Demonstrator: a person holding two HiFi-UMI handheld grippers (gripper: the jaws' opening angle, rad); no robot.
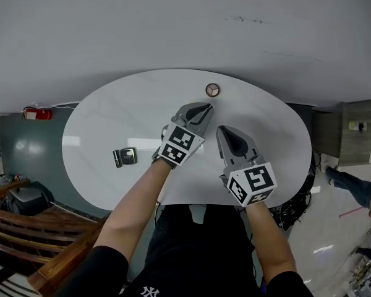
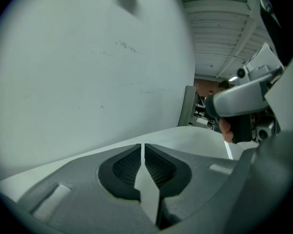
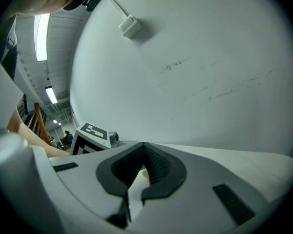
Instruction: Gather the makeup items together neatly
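On the white oval table [image 1: 99, 122] a small round compact [image 1: 212, 90] with a brownish lid lies near the far edge. A dark rectangular makeup case [image 1: 125, 157] with a shiny face rests at the left. My left gripper [image 1: 205, 108] hovers over the table's middle, a little short of the compact, shut and empty; its jaws meet in the left gripper view [image 2: 142, 145]. My right gripper [image 1: 225, 130] is close beside it on the right, also shut with nothing held [image 3: 143, 144]. Neither item shows clearly in the gripper views.
A plain white wall with a small box [image 3: 131, 26] rises behind the table. A red object [image 1: 37, 113] and wooden rails [image 1: 25, 221] are at the left on the floor. A person's leg [image 1: 352, 187] is at the right.
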